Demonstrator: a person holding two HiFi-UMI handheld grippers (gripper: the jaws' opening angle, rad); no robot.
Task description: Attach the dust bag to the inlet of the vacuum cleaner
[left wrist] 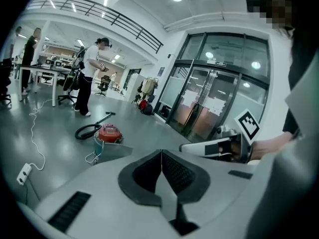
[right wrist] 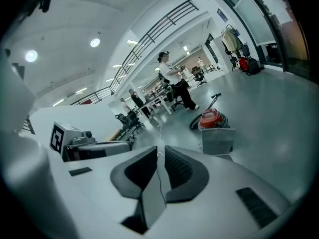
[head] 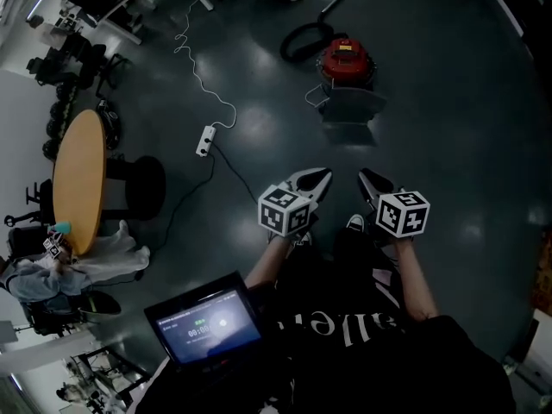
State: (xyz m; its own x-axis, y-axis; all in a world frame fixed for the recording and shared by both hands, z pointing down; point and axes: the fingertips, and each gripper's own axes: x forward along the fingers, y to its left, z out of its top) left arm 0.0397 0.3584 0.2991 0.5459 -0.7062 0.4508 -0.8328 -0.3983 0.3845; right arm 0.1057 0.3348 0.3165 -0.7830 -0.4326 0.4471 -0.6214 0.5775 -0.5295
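On the glossy dark grey floor (head: pixel 448 128), beside a round wooden table (head: pixel 78 179), the red canister vacuum cleaner (head: pixel 346 60) stands well ahead, with the flat grey dust bag (head: pixel 352 106) lying just in front of it. The left gripper (head: pixel 320 177) is closed and empty. The right gripper (head: pixel 367 178) is barely parted, also empty.

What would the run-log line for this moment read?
left hand-held gripper: shut, empty | right hand-held gripper: slightly open, empty | vacuum cleaner, dust bag: on floor, untouched
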